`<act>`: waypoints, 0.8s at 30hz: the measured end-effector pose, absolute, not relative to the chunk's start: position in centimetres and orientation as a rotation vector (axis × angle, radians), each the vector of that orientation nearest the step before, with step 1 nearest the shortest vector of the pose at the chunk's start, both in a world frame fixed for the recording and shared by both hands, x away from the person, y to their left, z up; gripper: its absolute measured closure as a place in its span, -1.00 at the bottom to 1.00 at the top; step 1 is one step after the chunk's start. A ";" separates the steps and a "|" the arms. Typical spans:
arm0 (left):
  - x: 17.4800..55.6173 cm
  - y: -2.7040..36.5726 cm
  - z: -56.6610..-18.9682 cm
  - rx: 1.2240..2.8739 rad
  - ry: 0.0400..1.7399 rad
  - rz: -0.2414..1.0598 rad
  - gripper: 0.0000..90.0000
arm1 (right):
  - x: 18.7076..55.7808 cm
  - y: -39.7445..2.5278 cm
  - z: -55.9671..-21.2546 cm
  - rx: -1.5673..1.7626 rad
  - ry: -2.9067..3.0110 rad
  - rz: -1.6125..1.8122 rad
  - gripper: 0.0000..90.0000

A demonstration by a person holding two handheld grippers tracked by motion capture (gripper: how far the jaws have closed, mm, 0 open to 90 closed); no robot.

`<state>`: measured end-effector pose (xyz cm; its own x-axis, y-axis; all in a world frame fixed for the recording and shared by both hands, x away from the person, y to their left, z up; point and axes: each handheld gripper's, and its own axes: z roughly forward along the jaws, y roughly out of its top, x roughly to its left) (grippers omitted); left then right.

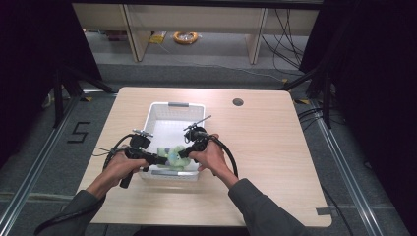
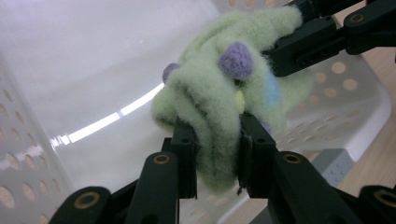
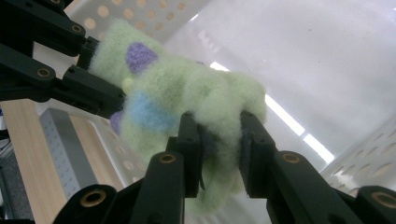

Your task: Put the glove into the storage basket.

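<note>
Standing on a dark floor, the wooden table (image 1: 275, 147) is the biggest thing in the high view, and it has a small round hole (image 1: 238, 102) near its far edge. On the table there is a white basket (image 1: 162, 115) with many small holes in its walls and a grey handle on the far and on the near short side. Two forearms in grey sleeves come in from the bottom of the high view, one to each side of the near end of the basket.

The left gripper (image 1: 158, 159) and the right gripper (image 1: 185, 151) meet over this near end. Between them hangs a soft toy (image 1: 174, 156) of light green fleece (it has purple knobs, a light blue patch and a small yellow spot). The toy is inside the basket's outline, near the front wall; if it touches the bottom, I cannot tell.

In the left gripper view the jaws are closed narrowly on one fold of the toy (image 2: 219, 98), and the other gripper pinches it from the upper right. In the right gripper view the jaws squeeze another fold of the toy (image 3: 187, 107) in the same way.
</note>
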<state>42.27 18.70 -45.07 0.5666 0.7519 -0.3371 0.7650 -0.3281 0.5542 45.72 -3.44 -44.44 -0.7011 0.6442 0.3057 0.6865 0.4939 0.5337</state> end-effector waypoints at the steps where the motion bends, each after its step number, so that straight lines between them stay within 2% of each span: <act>1: 42.4 18.8 -45.1 2.129 1.206 -0.029 0.57 | 45.7 -3.3 -44.5 -1.184 -2.655 -0.995 0.63; 15: 42.6 18.5 -45.4 2.227 1.190 0.012 0.51 | 45.7 -2.8 -45.2 -1.188 -2.704 -0.921 0.57; 21: 42.9 18.4 -45.5 2.235 1.201 0.038 0.33 | 45.7 -2.6 -45.3 -1.200 -2.719 -0.895 0.50; 24: 42.8 18.3 -45.3 2.212 1.223 0.069 0.18 | 45.8 -2.6 -45.2 -1.210 -2.748 -0.890 0.42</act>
<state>42.84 18.28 -45.32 0.5736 0.7847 -0.2349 0.7533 -0.3929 0.5274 45.76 -2.61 -45.23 -0.7014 0.6751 0.2285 0.6809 0.5398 0.4950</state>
